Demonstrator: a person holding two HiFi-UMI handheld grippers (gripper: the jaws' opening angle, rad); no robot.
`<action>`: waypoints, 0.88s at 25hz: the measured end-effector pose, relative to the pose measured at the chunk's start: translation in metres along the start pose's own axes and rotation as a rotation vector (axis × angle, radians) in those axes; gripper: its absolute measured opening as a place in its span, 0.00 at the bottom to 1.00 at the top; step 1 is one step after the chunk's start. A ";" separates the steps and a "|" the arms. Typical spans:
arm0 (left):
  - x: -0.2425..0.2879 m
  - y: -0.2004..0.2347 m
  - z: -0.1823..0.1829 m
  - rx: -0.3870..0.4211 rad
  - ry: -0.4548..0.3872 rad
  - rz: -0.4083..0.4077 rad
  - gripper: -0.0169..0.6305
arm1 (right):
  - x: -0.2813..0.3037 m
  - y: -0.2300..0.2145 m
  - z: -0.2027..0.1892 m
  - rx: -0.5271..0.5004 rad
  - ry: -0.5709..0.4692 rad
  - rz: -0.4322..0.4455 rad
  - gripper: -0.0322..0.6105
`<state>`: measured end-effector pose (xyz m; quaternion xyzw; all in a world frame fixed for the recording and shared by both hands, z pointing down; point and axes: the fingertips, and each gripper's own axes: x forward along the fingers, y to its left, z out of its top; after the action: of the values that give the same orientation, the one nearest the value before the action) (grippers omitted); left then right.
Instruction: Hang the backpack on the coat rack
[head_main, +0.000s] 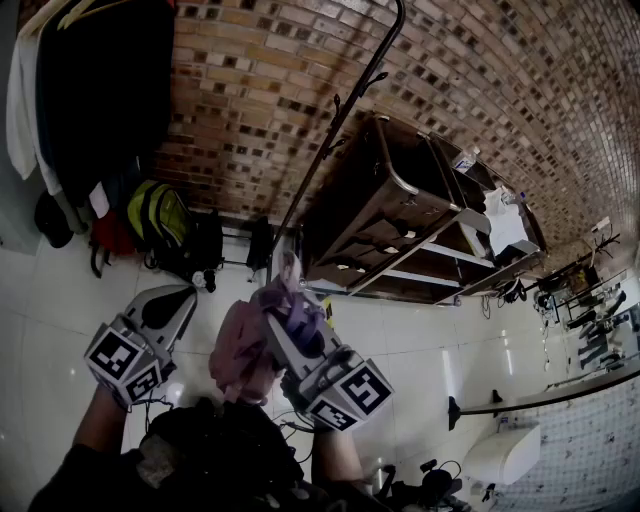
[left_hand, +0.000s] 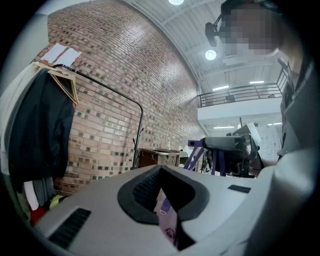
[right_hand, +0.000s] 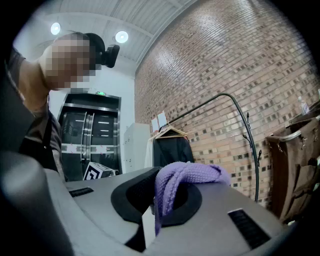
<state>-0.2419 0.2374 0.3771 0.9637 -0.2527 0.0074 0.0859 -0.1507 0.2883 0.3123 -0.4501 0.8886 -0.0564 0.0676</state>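
Purple backpack handle (right_hand: 187, 172) is clamped in the right gripper (right_hand: 156, 202); a pink strip (left_hand: 168, 221) is pinched by the left gripper (left_hand: 162, 196).

The floor tiles (head_main: 420, 350) are shining glossy white, the brick wall (head_main: 480, 80) is looking rough, the coat rack (head_main: 342, 120) is gleaming as dark metal, and the backpack (head_main: 245, 350) is showing soft purple cloth (its strap (right_hand: 185, 175) knit-textured).

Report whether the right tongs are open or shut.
Shut: the right tongs pinch the purple woven strap between their closed jaws.
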 end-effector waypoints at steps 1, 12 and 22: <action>0.004 0.001 0.000 0.007 -0.001 -0.007 0.08 | 0.003 -0.004 0.001 -0.005 -0.001 -0.002 0.05; 0.039 0.044 -0.004 0.023 -0.010 0.042 0.09 | 0.052 -0.063 -0.028 0.049 0.022 0.030 0.05; 0.141 0.113 0.010 0.023 -0.033 0.105 0.08 | 0.108 -0.182 -0.025 0.055 0.027 0.078 0.05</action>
<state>-0.1746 0.0701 0.3940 0.9500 -0.3043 -0.0012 0.0699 -0.0741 0.0947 0.3589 -0.4124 0.9044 -0.0841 0.0701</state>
